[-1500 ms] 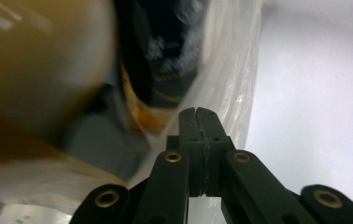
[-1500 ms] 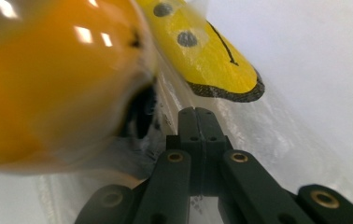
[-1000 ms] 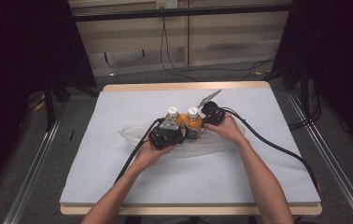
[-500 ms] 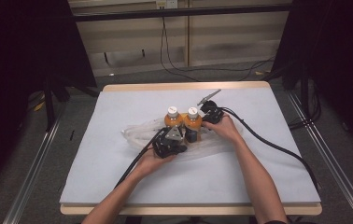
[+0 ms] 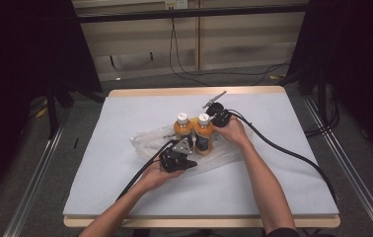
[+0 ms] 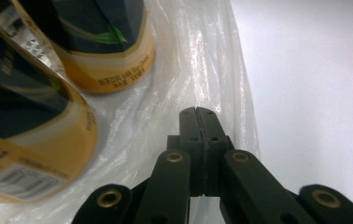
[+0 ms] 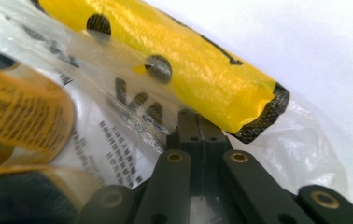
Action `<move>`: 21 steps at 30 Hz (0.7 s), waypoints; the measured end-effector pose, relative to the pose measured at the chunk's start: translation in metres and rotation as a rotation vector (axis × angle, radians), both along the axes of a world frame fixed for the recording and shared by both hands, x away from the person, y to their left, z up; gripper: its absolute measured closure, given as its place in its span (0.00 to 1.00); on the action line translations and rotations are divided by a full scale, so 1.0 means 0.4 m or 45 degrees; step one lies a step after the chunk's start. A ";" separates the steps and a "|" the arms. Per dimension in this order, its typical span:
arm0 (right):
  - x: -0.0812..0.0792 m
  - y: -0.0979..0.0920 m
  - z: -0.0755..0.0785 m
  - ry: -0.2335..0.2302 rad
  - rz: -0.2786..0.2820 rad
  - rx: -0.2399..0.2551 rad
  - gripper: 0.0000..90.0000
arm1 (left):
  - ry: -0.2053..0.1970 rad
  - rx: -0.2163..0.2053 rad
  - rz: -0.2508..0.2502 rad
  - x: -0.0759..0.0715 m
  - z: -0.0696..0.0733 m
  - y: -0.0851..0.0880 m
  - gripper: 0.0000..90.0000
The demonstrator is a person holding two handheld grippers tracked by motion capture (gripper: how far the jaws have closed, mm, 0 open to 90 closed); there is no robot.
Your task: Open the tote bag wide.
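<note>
two orange drink bottles (image 5: 195,131) stand upright on a clear plastic bag (image 5: 147,142); left gripper (image 6: 196,116) and right gripper (image 7: 194,122) each pinch the bag's film, jaws pressed together.

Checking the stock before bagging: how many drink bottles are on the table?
2: orange white-capped plastic bottles upright side by side mid-table on the clear plastic bag, one left, one right. No others visible.

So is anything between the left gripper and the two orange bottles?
Only clear plastic bag. The left gripper sits shut at the film's edge, and the two orange bottles stand just beyond on the bag.
</note>
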State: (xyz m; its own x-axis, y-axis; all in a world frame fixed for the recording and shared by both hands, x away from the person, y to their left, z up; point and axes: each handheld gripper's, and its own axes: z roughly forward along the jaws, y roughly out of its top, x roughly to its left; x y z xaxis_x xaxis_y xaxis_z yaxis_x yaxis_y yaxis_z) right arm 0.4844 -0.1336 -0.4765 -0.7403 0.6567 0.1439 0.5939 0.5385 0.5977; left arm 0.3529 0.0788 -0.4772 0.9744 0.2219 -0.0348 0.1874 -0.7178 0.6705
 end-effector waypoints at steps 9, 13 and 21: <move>0.019 0.034 0.007 -0.057 -0.045 -0.103 1.00 | -0.001 0.004 -0.061 -0.035 0.003 0.001 1.00; 0.035 0.043 0.004 -0.021 -0.033 -0.046 1.00 | -0.021 0.008 -0.073 -0.041 0.004 0.002 1.00; 0.063 0.067 0.003 -0.048 -0.034 -0.063 1.00 | -0.011 -0.004 -0.096 -0.054 0.003 0.008 1.00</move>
